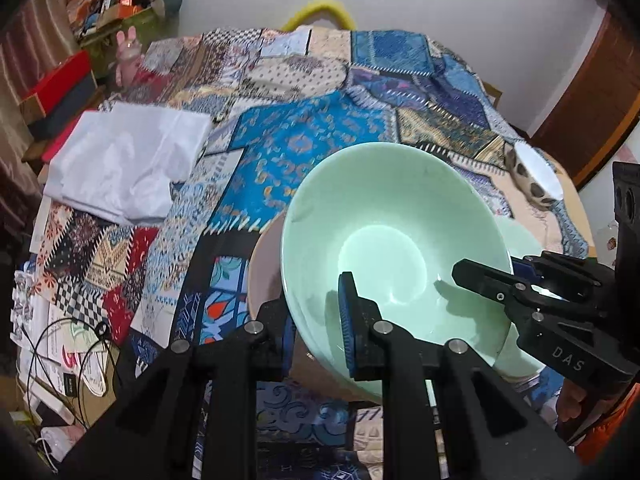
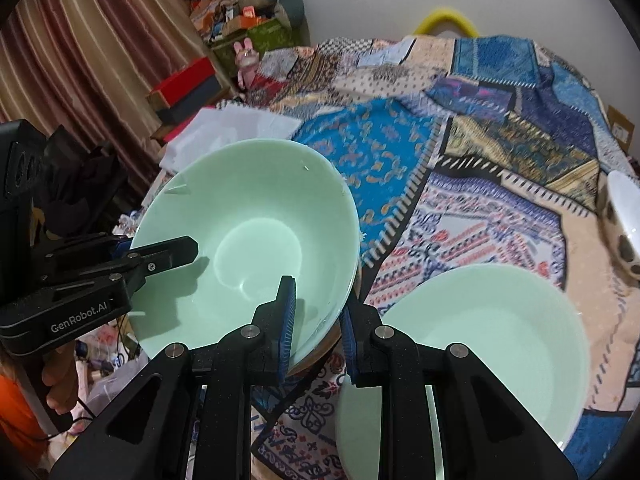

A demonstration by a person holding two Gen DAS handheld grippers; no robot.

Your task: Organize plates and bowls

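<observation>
A mint green bowl (image 1: 384,240) (image 2: 248,240) hangs tilted just above the patchwork cloth, carried by both grippers. My left gripper (image 1: 316,320) is shut on its near rim, one finger inside the bowl and one outside. My right gripper (image 2: 318,314) is shut on the opposite rim of the same bowl and shows at the right of the left wrist view (image 1: 504,280). The left gripper appears at the left of the right wrist view (image 2: 160,256). A beige plate (image 1: 260,276) lies directly under the bowl. A second green bowl (image 2: 480,360) rests on the cloth to the right.
A white bowl with dark spots (image 2: 622,224) (image 1: 532,180) sits at the far right. Folded white cloth (image 1: 124,160) lies at the left. Cables and papers (image 1: 72,352) crowd the near left edge. Boxes and a curtain stand beyond the left side.
</observation>
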